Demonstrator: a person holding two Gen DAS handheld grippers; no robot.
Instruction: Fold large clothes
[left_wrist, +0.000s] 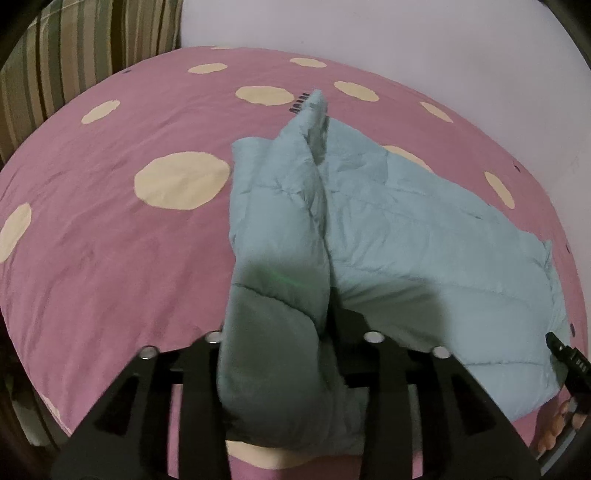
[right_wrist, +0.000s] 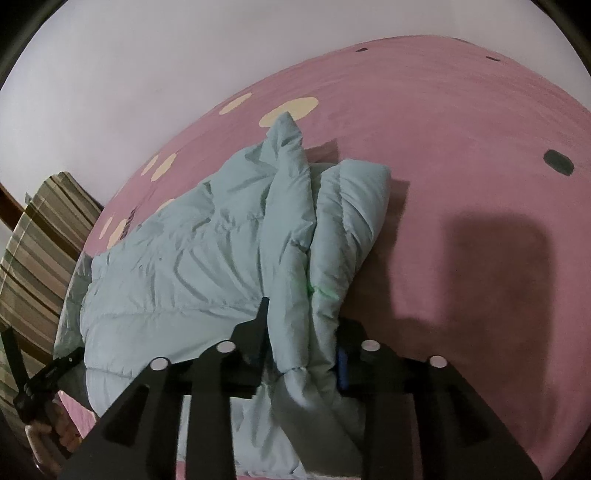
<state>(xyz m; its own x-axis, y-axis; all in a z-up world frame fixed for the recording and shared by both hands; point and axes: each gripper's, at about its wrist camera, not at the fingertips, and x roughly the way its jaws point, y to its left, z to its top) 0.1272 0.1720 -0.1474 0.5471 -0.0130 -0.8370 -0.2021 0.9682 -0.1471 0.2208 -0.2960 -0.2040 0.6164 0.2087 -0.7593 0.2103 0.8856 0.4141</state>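
Two grippers on one pale blue jacket (left_wrist: 406, 229), which lies across the pink bedcover (left_wrist: 110, 240), centre to right of the left view. Left gripper (left_wrist: 277, 321), bottom centre: jaws apart, a puffy fold filling the gap, but I can't tell whether the pads press it. Right gripper (right_wrist: 304, 317), same story in its own view, with a thick fold between parted jaws and the grip unclear. Beyond, the fold rises to a peak. Farther back, cream dots, a striped cushion (left_wrist: 74, 55) upper left, and a white wall (left_wrist: 406, 37).
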